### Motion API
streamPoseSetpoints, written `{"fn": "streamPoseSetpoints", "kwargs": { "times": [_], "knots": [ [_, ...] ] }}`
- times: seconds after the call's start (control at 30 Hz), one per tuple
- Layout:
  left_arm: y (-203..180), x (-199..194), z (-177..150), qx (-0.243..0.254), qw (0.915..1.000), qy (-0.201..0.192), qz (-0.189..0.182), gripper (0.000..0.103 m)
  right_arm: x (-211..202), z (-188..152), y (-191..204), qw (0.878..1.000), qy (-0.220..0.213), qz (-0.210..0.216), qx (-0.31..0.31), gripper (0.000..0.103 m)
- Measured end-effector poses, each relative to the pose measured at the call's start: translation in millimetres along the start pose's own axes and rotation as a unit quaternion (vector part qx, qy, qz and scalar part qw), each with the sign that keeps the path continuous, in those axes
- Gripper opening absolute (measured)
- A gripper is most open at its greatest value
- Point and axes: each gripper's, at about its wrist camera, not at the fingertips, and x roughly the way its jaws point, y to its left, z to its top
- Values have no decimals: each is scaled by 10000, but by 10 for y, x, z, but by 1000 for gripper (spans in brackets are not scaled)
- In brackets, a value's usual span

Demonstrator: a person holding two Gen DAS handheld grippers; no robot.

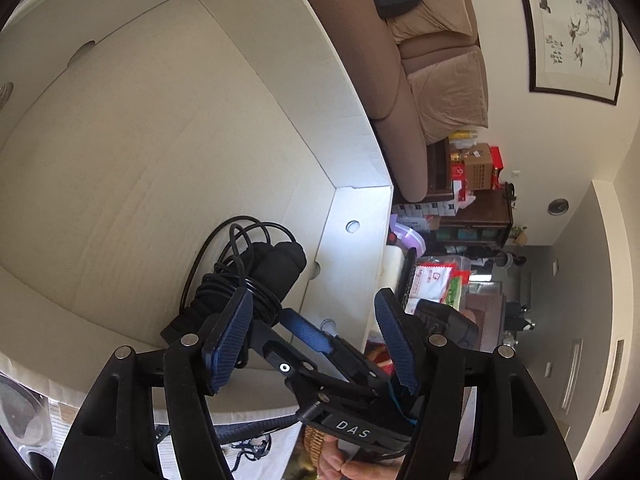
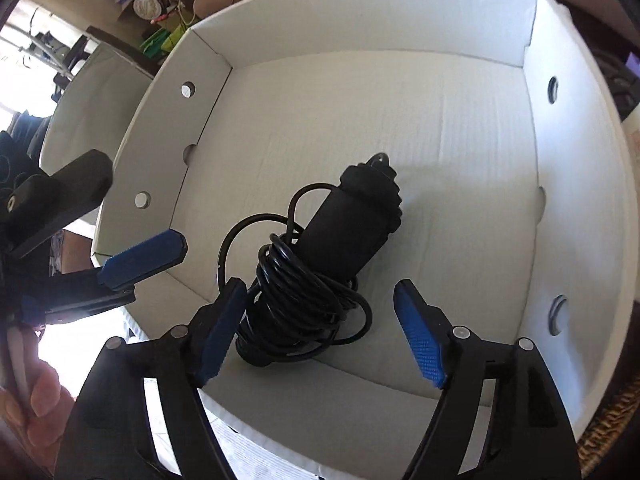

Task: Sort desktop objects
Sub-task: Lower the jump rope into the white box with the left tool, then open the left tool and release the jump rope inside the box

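Observation:
A black skipping rope, two foam handles bound with coiled cord, lies on the floor of a white cardboard box. My right gripper hangs over its near end, open; the left pad is close to the cord and the right pad stands well clear. In the left wrist view the rope rests in the box's near corner. My left gripper is open just outside the box wall, holding nothing; the right gripper's blue pad shows between its fingers. The left gripper also appears at the box's left wall.
A brown sofa stands beyond the box, with a framed painting on the wall. Boxes crowd a dark cabinet, and packets lie beside the box. A person's hand grips the left tool.

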Motion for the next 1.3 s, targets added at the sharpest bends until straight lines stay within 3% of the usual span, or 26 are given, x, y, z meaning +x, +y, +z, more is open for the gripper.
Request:
{"fn": "streamPoseSetpoints", "kwargs": {
  "times": [0.17,0.23,0.3,0.4,0.47,0.53,0.57,0.63,0.7,0.87,1.03,1.1,1.2,1.3],
  "knots": [
    [-27,1,-8,-7,10000,34,-58,65,181,79,115,9997,225,-16,-126,74],
    [-40,-36,0,-8,9999,15,-106,65,225,106,158,9996,235,65,-167,68],
    [-56,-82,20,17,9999,-19,-102,67,226,138,278,9987,194,-55,-472,51],
    [-36,-148,95,33,10000,-69,-8,70,233,168,401,9975,157,-158,-675,48],
    [-17,-189,158,39,9999,-119,60,70,193,191,423,9978,103,219,-618,44],
    [-15,-213,213,86,9998,-137,129,70,94,226,354,9969,-54,744,-244,55],
    [-18,-221,234,123,9997,-129,172,70,26,240,302,9965,-179,813,-79,73],
    [-28,-224,261,252,9991,-97,325,70,-121,248,237,9979,-456,450,-63,76],
    [-61,-181,310,501,9967,-5,644,70,-164,250,178,9993,-359,60,-72,76],
    [-179,42,477,1133,9793,300,1647,70,-20,206,2,9998,-17,-141,151,76],
    [-325,197,595,1846,9468,431,2600,70,191,243,56,9998,66,-72,170,72],
    [-338,255,613,1982,9364,558,2842,70,225,292,20,9991,-47,107,420,65],
    [-288,249,625,1966,9340,653,2909,70,255,418,-127,9919,-341,678,1022,64],
    [-214,270,613,1961,9319,718,2964,70,393,545,-80,9880,-422,818,1239,62]
  ]
}}
